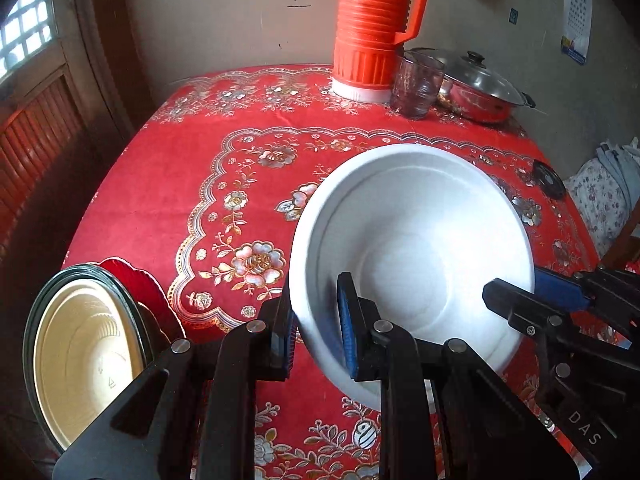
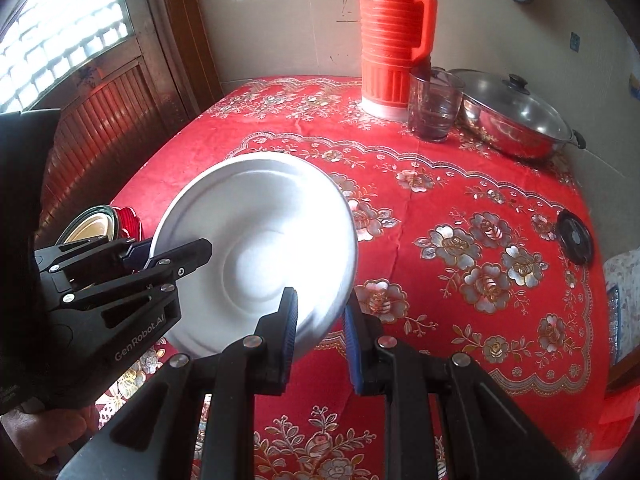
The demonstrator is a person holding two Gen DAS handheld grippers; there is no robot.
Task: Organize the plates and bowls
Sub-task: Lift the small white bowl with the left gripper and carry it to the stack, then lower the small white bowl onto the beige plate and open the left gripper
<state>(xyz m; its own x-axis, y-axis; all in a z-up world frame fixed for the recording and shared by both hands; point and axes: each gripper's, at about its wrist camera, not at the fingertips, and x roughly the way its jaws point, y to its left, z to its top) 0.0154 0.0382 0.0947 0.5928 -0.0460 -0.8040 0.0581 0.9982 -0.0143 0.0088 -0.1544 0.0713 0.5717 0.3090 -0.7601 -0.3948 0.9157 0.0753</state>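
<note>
A white deep plate (image 1: 416, 248) (image 2: 260, 240) hangs tilted above the red tablecloth, held by both grippers. My left gripper (image 1: 316, 300) is shut on its left rim and shows in the right wrist view as the black tool at the left (image 2: 160, 252). My right gripper (image 2: 320, 304) is shut on the opposite rim; it enters the left wrist view from the right (image 1: 528, 284). At the table's near left corner a cream bowl (image 1: 84, 352) (image 2: 92, 226) sits inside a glass bowl on a red scalloped plate (image 1: 136, 288) (image 2: 128, 220).
At the back of the table stand an orange thermos (image 1: 372, 28) (image 2: 390, 36), a glass cup (image 1: 416, 84) (image 2: 434, 106) and a lidded steel pot (image 1: 480, 88) (image 2: 516, 120). A black round lid (image 1: 548, 180) (image 2: 574, 240) lies near the right edge. A person's hand (image 2: 44, 436) grips the left tool.
</note>
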